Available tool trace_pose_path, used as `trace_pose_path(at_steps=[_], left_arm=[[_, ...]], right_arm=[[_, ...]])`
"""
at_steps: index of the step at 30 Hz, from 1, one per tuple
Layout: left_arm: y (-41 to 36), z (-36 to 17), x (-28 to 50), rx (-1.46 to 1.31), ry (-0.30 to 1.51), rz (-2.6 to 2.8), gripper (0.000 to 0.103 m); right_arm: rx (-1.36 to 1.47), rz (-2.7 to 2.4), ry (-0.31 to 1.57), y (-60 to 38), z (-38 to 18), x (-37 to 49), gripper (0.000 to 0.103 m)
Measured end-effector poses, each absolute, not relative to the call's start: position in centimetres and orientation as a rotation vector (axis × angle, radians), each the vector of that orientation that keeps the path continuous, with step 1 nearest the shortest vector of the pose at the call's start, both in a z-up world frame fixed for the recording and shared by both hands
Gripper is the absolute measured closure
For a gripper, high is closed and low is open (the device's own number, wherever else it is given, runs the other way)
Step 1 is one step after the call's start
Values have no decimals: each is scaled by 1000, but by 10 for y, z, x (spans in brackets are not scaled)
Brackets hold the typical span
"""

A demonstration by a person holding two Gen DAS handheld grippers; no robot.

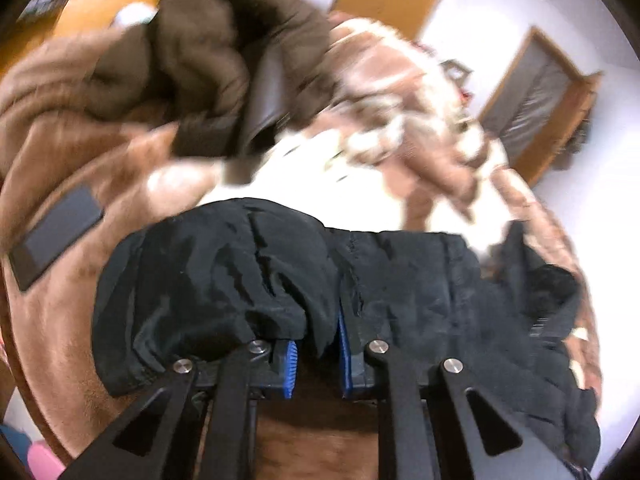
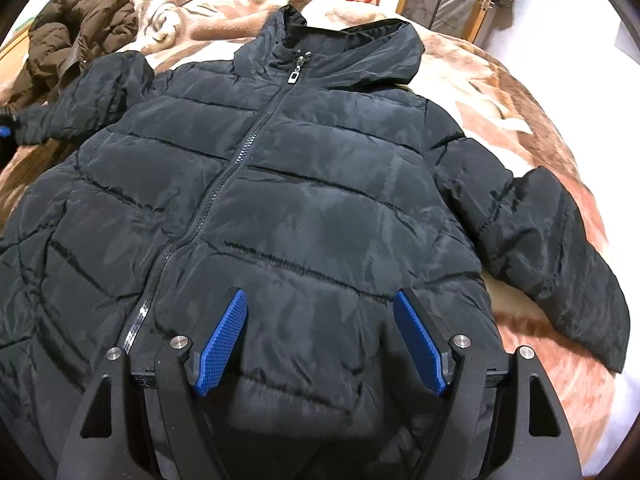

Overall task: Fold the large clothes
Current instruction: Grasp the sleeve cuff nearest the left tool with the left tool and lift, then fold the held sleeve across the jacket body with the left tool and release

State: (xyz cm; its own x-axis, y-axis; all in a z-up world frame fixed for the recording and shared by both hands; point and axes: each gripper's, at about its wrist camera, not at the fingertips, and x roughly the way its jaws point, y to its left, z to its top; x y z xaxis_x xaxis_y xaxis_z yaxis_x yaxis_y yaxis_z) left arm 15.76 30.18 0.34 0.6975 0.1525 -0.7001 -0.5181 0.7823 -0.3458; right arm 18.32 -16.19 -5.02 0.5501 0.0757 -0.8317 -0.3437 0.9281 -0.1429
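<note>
- Brown and cream blankets point(image 2: 500, 80) cover the bed; behind it stand a white wall and a wooden door frame.
- On this bed lies a black puffer jacket point(image 2: 280, 184), front side up, zipped closed, with the hood point(image 2: 360, 52) pointing to the far end.
- One sleeve lies stretched out to the right side point(image 2: 560, 248) in the right wrist view, flat on the blanket.
- The right tongs point(image 2: 320, 340) hover over the lower front of the jacket; the blue pads point(image 2: 222, 344) stand wide apart and nothing is between them.
- The left tongs point(image 1: 316, 360) are closed on the cuff point(image 1: 320, 292) of the other sleeve, with black cloth pinched between the pads.
- A brown jacket point(image 2: 76, 40) lies crumpled near the far left corner, apart from the black one.
- A dark flat phone-like thing point(image 1: 56, 240) rests on the blanket in the left wrist view.
</note>
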Motion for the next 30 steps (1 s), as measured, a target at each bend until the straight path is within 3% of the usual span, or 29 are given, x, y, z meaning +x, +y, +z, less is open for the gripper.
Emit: trace_pose_path(at_steps=[8,17,19,21,23,30], left_arm=[[188,95,198,-398,637,128,86],[45,47,284,-316,803,-112,84],[22,27,299,-320,842,-143,77],[6,10,311,-355,879,-193,46],[-15,-2,318,-378,898,-243,33],[-58,10,300,-367,891,-392,22]], right_arm=[[-194,228,927,-199,-34,176,27],[-56,192,920,-255,-36,177,27],[-41,190,919,-264,-39,177,27],[-24,190,925,-272,-43,179,27],[-5,194,939,-277,-48,182,27],[35,187,931,-289,-45,182,27]])
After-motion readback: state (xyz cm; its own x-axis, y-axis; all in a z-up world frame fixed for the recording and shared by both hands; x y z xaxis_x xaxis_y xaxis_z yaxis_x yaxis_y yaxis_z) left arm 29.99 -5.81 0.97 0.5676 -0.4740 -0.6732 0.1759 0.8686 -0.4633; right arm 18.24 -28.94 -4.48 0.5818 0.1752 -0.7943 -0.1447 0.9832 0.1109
